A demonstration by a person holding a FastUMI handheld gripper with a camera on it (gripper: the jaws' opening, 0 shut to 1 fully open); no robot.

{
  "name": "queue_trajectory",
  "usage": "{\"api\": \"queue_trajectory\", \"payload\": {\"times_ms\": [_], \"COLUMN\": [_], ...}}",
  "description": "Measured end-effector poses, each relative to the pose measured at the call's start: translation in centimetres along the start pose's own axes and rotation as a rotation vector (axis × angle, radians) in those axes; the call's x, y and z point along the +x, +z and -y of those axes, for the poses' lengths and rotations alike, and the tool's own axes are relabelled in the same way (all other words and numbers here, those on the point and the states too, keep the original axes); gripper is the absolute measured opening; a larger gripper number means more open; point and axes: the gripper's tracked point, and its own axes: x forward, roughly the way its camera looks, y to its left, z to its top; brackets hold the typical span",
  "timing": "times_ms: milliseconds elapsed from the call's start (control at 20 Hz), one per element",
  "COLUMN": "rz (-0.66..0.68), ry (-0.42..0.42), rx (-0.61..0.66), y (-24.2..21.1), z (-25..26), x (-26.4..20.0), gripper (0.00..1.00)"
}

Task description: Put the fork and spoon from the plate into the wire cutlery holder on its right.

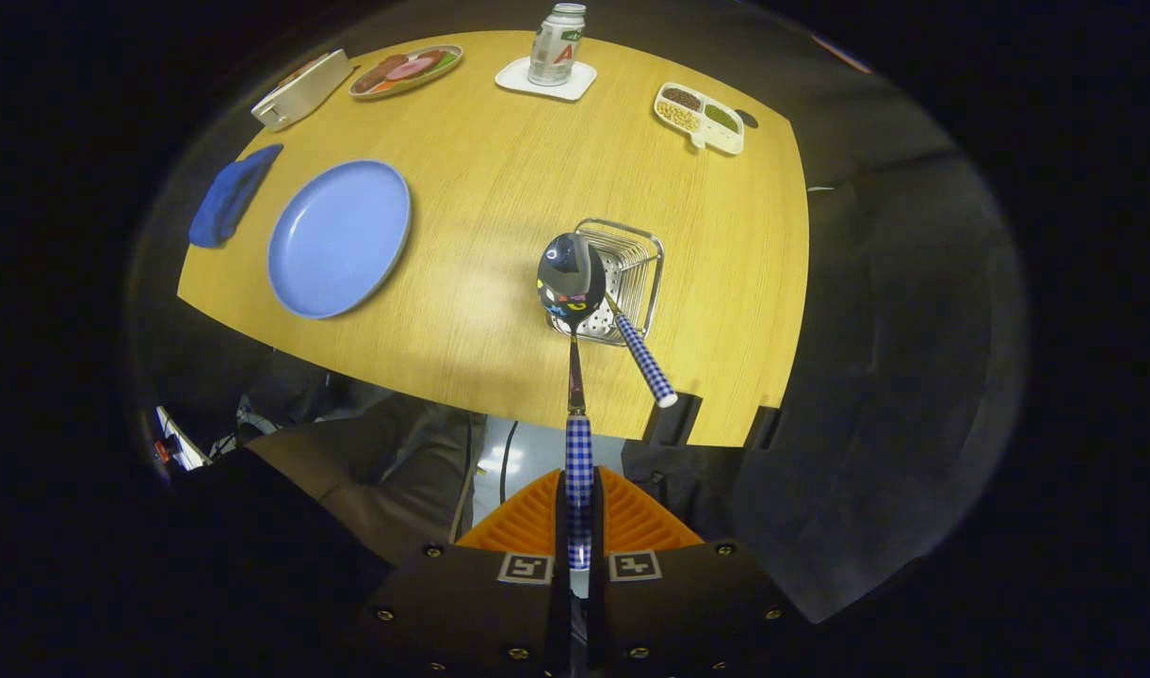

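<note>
Gripper view: your gripper [579, 527] clamps the spoon [573, 282] by its handle, bowl over the wire holder [631, 273], where the fork [642, 358] already leans; lower it in, then release.

Gripper [579, 527] held high, pointing down; both fingers [527, 527] pressed together on checked handle of spoon [575, 377], bowl hanging beyond fingertips.

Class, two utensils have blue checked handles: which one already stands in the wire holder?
The fork, leaning in the wire cutlery holder. The spoon is clamped by its handle in the gripper, above the holder.
</note>
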Motion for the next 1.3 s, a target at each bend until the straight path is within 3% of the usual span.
{"api": "queue_trajectory", "payload": {"times_ms": [650,1200,1300], "rz": [-0.219,-0.314,-0.300], "ry": [-0.012,-0.075,-0.073], "rx": [-0.035,-0.160,-0.162], "y": [1.6,4.6,5.2], "z": [1.9,3.6,3.5], "x": [4.2,5.3,5.2], "gripper": [0.07,0.07,0.12]}}
